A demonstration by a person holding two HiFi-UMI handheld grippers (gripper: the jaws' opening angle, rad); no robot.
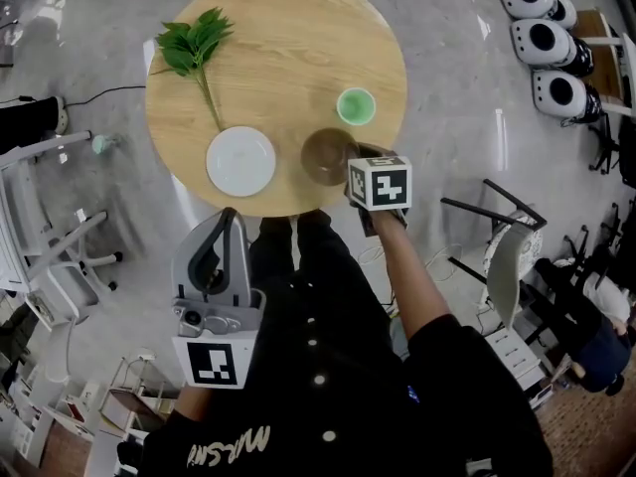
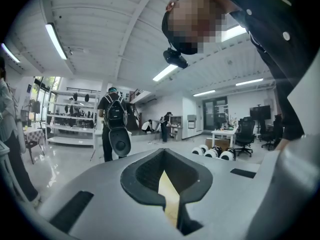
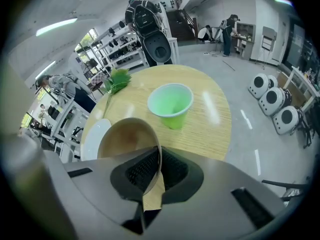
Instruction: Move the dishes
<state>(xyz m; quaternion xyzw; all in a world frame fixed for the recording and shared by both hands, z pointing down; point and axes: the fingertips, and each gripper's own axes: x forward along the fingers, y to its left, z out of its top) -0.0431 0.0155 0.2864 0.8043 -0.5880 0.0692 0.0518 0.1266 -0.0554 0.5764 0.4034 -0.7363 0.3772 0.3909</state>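
A brown bowl [image 1: 324,155] sits at the near edge of the round wooden table [image 1: 288,38]. My right gripper [image 1: 352,159] is shut on its right rim. In the right gripper view the bowl [image 3: 122,140] tilts, its thin wall pinched between the pads of the right gripper [image 3: 158,160]. A white plate [image 1: 241,161] lies left of the bowl, and a green cup [image 1: 356,105] stands beyond it. The cup [image 3: 171,103] and plate [image 3: 92,135] also show past the jaws. My left gripper [image 1: 232,217] hangs shut and empty below the table edge, by the person's body; the left gripper [image 2: 164,159] faces the room.
A leafy green sprig [image 1: 194,48] lies at the table's far left. Three white round units [image 1: 542,38] sit on the floor at the right. A black chair [image 1: 497,217] stands at the right and a white rack [image 1: 40,217] at the left. A person with a backpack [image 2: 115,119] stands across the room.
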